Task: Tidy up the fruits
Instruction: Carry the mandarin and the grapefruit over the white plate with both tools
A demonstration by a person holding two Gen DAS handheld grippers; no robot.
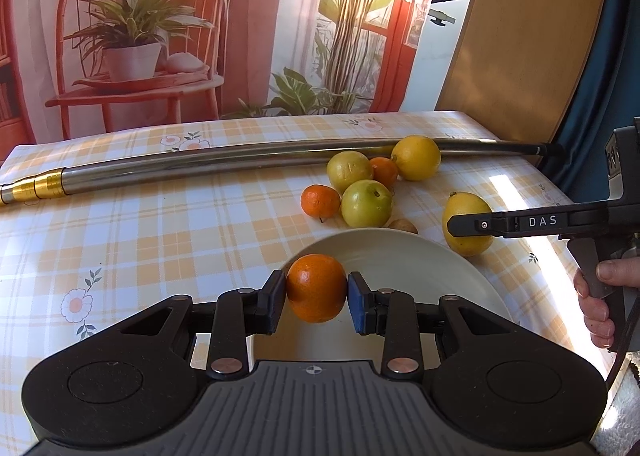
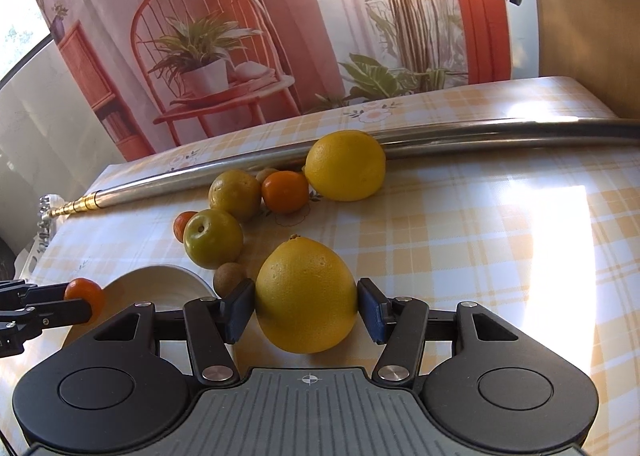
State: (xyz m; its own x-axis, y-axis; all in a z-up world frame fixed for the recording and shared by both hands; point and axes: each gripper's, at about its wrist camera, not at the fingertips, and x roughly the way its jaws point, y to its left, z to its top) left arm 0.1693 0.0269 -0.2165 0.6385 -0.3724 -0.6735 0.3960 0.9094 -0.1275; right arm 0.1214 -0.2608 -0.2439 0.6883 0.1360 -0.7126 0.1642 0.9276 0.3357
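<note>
Small round orange mandarin pinched by the left gripper over the cream ceramic bowl.

The large yellow lemon is clamped by the right gripper; nothing is seen inside the bowl.

Small brown fruit, perhaps walnut, half-hidden

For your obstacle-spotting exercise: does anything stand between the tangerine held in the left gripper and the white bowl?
Nothing visible does. The left gripper holds the tangerine right at the near rim of the white bowl, whose inside looks bare.
</note>
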